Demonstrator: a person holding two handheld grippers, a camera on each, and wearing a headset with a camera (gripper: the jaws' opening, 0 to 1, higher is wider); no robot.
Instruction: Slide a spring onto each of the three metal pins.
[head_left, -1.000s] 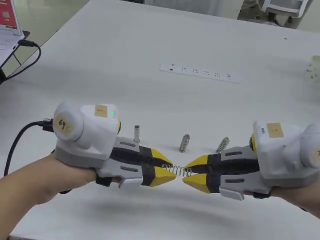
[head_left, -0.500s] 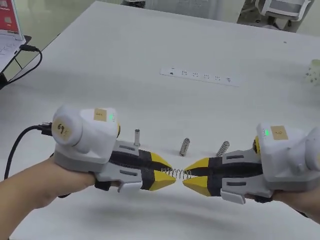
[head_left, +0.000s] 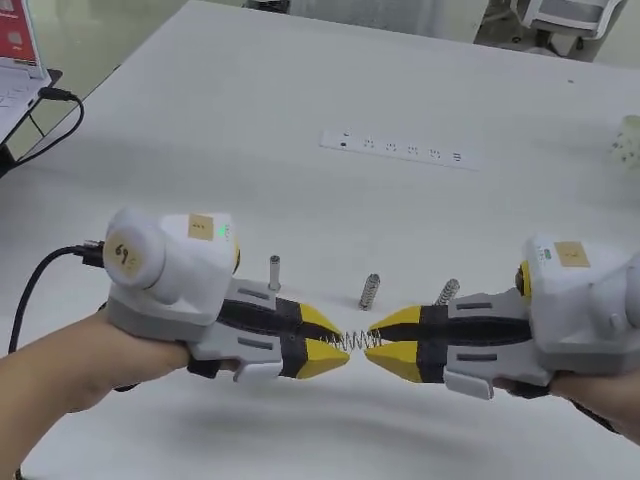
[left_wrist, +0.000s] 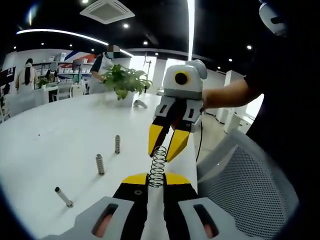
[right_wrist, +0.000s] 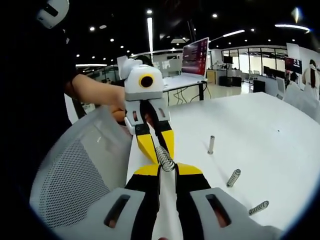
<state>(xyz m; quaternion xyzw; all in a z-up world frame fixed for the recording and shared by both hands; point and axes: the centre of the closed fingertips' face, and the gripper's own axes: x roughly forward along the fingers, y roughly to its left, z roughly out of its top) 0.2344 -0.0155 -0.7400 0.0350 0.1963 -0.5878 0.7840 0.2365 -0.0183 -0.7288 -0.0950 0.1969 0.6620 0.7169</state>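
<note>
A small metal spring (head_left: 358, 342) hangs level in the air above the white table (head_left: 300, 100), between my two grippers. My left gripper (head_left: 346, 345) is shut on its left end and my right gripper (head_left: 369, 342) is shut on its right end. The yellow tips of the two nearly meet. In the left gripper view the spring (left_wrist: 158, 167) rises from my jaws into the right gripper (left_wrist: 161, 157). Behind stand a bare pin (head_left: 275, 272) and two pins wearing springs (head_left: 370, 291) (head_left: 446, 292).
A white power strip (head_left: 400, 147) lies across the table's middle. A laptop (head_left: 15, 50) sits at the far left, and a black cable (head_left: 40, 270) runs to the left gripper. A mesh chair (left_wrist: 240, 190) stands beside the table.
The right gripper has eased slightly up and to the right. Less of the spring shows between the tips. The left gripper has hardly moved.
</note>
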